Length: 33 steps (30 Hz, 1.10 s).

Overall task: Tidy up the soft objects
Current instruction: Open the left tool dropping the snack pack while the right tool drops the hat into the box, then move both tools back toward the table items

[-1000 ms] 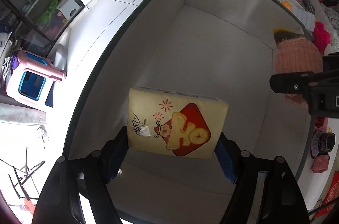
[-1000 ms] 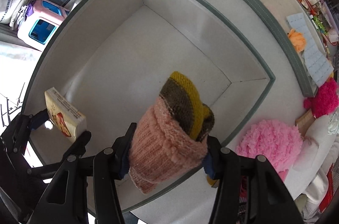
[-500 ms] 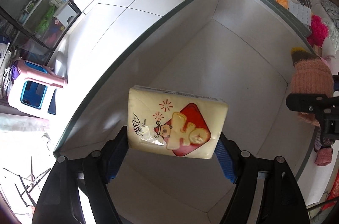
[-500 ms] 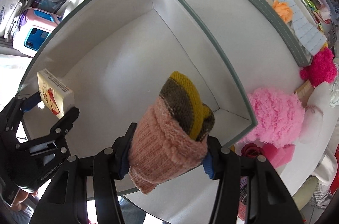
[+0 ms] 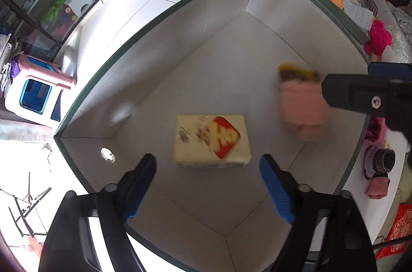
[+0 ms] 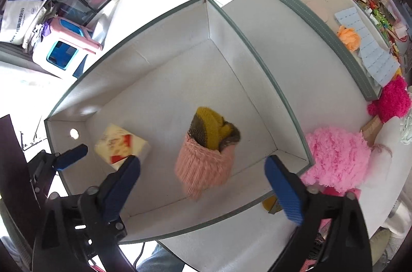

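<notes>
As both grippers' fingers (image 5: 141, 184) just spread wide, the tissue pack (image 5: 212, 140) lies crosswise.

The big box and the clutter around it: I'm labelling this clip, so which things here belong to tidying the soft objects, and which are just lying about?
Part of the job:
- big white box
- tissue pack, loose in it
- pink knit hat, loose in it
- fluffy pink pile, outside
- left tongs and right tongs, both open

Just lying about:
- pink stool
- shallow tray
- blue sheet
</notes>
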Available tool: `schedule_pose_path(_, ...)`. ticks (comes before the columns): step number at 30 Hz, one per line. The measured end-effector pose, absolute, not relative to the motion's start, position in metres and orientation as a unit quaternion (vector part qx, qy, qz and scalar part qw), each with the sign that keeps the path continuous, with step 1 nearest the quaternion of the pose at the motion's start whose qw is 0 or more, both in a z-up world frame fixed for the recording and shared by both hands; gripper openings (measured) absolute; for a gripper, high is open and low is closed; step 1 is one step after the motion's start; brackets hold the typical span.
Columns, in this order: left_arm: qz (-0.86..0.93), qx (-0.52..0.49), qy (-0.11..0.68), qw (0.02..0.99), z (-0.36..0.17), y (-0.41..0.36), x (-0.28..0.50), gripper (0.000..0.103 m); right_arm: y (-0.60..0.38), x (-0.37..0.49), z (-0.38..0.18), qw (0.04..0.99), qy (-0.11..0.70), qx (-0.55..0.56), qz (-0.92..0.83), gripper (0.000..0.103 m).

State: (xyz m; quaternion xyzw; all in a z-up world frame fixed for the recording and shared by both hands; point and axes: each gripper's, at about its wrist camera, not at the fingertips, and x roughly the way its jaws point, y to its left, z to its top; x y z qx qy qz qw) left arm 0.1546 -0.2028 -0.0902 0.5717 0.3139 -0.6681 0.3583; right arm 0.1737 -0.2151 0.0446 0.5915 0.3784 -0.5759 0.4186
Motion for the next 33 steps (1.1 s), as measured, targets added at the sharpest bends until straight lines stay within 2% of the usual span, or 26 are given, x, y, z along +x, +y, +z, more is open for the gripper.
schedule_pose_path(6,-0.688,0.561,0.323,0.329,-0.077,-0.191,0.151,0.102,-0.211,0.175,0.07,0.43,0.358,0.563,-0.608,0.103)
schedule_pose_path(14,-0.692,0.569,0.325,0.305,-0.074,-0.163,0.153,0.102,-0.156,0.154,0.098,0.407,0.294,0.599,-0.623,0.103)
schedule_pose_path(27,-0.734,0.603,0.233,0.209,-0.046,-0.089,0.109,0.102,-0.019,0.118,0.082,0.302,0.221,0.664,-0.647,0.103)
schedule_pose_path(33,-0.753,0.616,0.204,0.104,-0.034,-0.046,0.069,0.102,0.037,0.096,0.083,0.256,0.176,0.679,-0.665,0.103)
